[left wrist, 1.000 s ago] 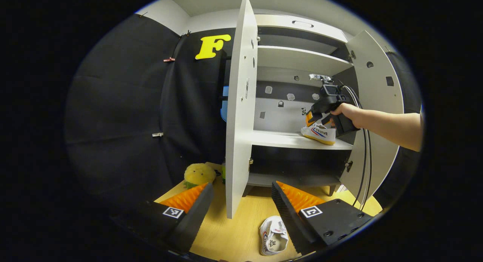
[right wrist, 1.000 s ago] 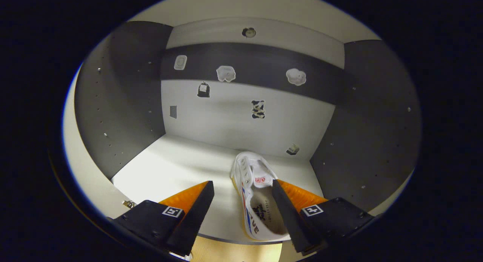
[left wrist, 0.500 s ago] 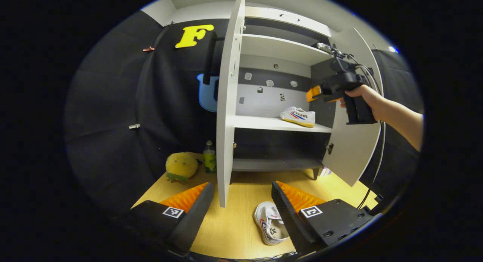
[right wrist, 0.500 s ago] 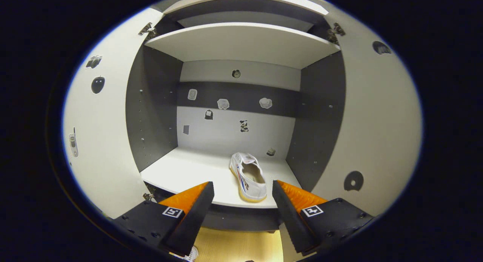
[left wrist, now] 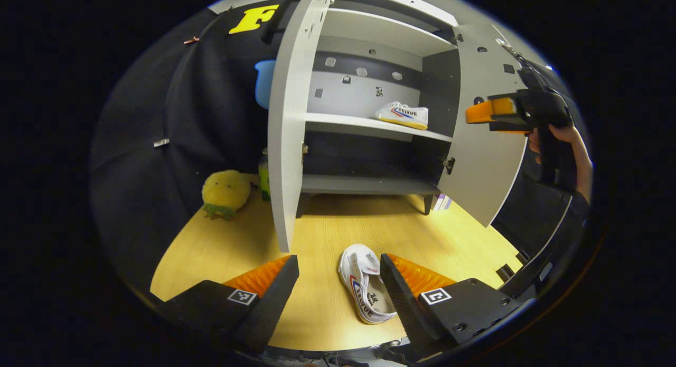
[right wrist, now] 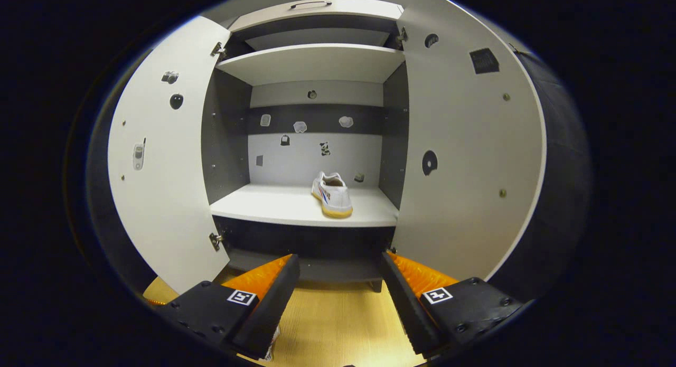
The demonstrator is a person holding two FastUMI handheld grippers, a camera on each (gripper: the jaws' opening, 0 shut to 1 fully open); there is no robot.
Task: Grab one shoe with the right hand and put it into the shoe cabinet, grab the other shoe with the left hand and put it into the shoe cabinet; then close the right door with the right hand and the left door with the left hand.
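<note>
Your left tongs (left wrist: 338, 282) hang wide open and hold nothing, tilted down at the wooden floor (left wrist: 222, 251) in front of the shoe cabinet (left wrist: 364, 124). The second shoe (left wrist: 365, 283) lies on its sole on that floor, between the two fingers but nearer the right-hand one, its heel end tucked behind that finger's tip; neither finger touches it as far as you can tell.

Your right tongs (right wrist: 339, 282) are also spread wide and empty, facing straight into the cabinet from in front of it. In the left gripper view you see them (left wrist: 491, 112) held up beside the right door (left wrist: 483, 145), well apart from the shelf. The first shoe (right wrist: 331, 194) stands on the middle shelf (right wrist: 264, 206), toward its right side, heel toward you, well beyond your fingertips.

Both doors stand open: the left door (right wrist: 161, 166) and the right one swing out to either side. A yellow plush toy (left wrist: 226, 191) and a bottle (left wrist: 263, 172) sit on the floor left of the cabinet.
</note>
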